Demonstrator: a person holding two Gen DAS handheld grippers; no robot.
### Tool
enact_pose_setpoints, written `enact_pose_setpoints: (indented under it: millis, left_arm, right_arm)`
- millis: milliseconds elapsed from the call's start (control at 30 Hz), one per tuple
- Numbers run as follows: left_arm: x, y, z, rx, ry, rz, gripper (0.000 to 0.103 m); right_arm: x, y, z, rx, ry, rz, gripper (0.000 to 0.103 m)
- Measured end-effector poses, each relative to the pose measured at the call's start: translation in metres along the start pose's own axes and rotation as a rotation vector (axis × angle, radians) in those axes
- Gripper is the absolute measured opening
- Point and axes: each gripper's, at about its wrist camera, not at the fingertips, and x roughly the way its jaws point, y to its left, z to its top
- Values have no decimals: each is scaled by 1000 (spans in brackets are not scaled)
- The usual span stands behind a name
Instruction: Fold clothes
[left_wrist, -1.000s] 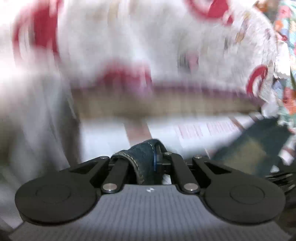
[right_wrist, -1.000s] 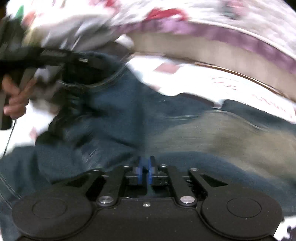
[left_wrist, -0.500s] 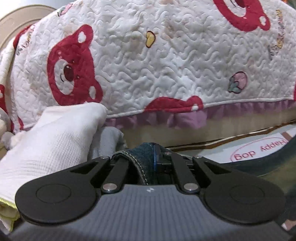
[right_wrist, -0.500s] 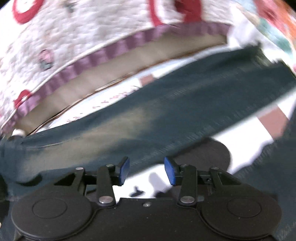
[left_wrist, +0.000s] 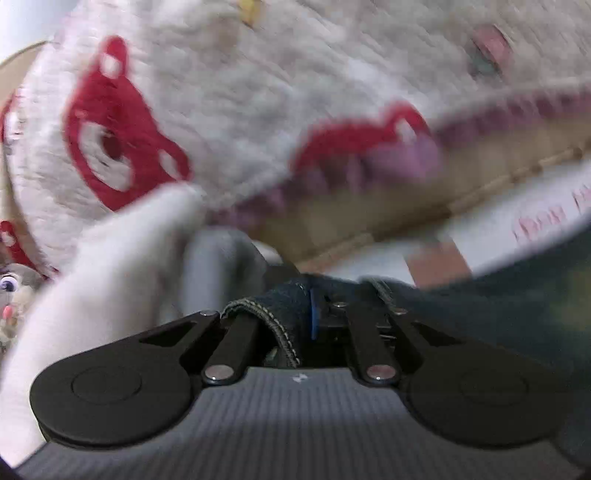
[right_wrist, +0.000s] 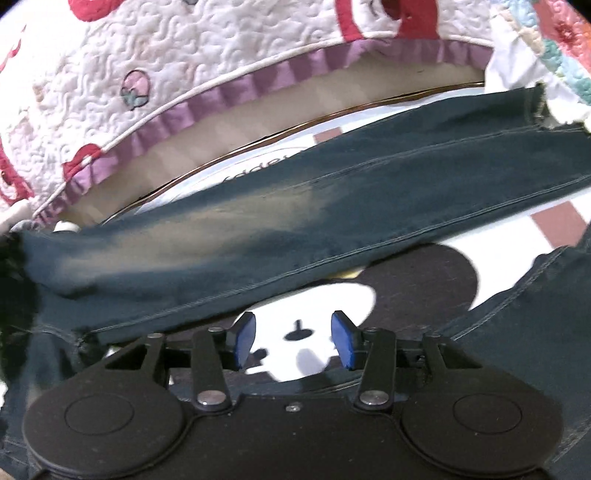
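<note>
Crowding the jeans (right_wrist: 332, 221), a quilt (right_wrist: 184, 74); left jaws pinch denim, right jaws gape empty.

A white quilted cover (right_wrist: 229, 55) with red bear shapes fills the back, its purple ruffle (right_wrist: 207, 98) running along the lower edge. Below it sits a white printed mat (right_wrist: 321, 295) with a big black round-eared figure. Far right, a floral patchwork cloth (right_wrist: 565, 40). Left view, blurred: a white folded cloth (left_wrist: 107, 269).

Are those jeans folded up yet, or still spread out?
Still spread out: one leg of the jeans lies at full length across the bed, its hem at the far end, no fold visible.
</note>
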Motion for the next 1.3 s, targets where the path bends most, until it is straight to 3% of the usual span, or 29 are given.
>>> enact_pose_setpoints:
  millis: [33, 100, 167, 300, 467, 533, 600, 700, 767, 900, 1100, 1167, 1233, 1267, 1300]
  left_arm:
    - [-5, -3, -6, 1, 9, -29, 18]
    - [-21, -10, -17, -4, 0, -103, 61]
    - [-46, -13, -30, -4, -36, -183, 70]
    - [-93, -17, -77, 91, -83, -273, 75]
    - [-93, 7, -152, -59, 155, -329, 76]
    - [-84, 28, -184, -222, 291, -336, 76]
    - [-79, 51, -205, -448, 373, -394, 76]
    - [-82, 68, -216, -612, 392, -489, 76]
    - [-85, 67, -217, -614, 390, -521, 77]
    - [-90, 59, -225, -594, 420, -545, 79]
    - [-90, 39, -233, -555, 469, -527, 90]
    - [-90, 32, -231, -517, 460, -536, 86]
    - [-92, 30, -230, -528, 416, -563, 57]
    - [-92, 30, -231, -541, 399, -580, 32]
    - [-93, 30, -231, -553, 381, -597, 24]
  right_arm:
    - [2, 5, -2, -22, 11, 4, 51]
    - [7, 17, -6, -89, 40, 8, 51]
    - [10, 32, -10, -169, 69, 7, 51]
    - [13, 51, -20, -247, 102, 13, 55]
    - [21, 66, -39, -283, 167, 50, 55]
    - [23, 76, -48, -325, 178, 43, 62]
    - [25, 84, -55, -327, 174, 34, 74]
    - [27, 86, -57, -254, 156, 29, 83]
    - [29, 94, -60, -280, 155, -1, 86]
    - [35, 117, -75, -450, 148, -103, 92]
    - [35, 118, -77, -431, 133, -127, 94]
    - [35, 118, -79, -429, 123, -129, 96]
    - [37, 119, -80, -433, 111, -126, 99]
    - [39, 119, -80, -440, 106, -124, 102]
    - [40, 119, -81, -446, 102, -122, 103]
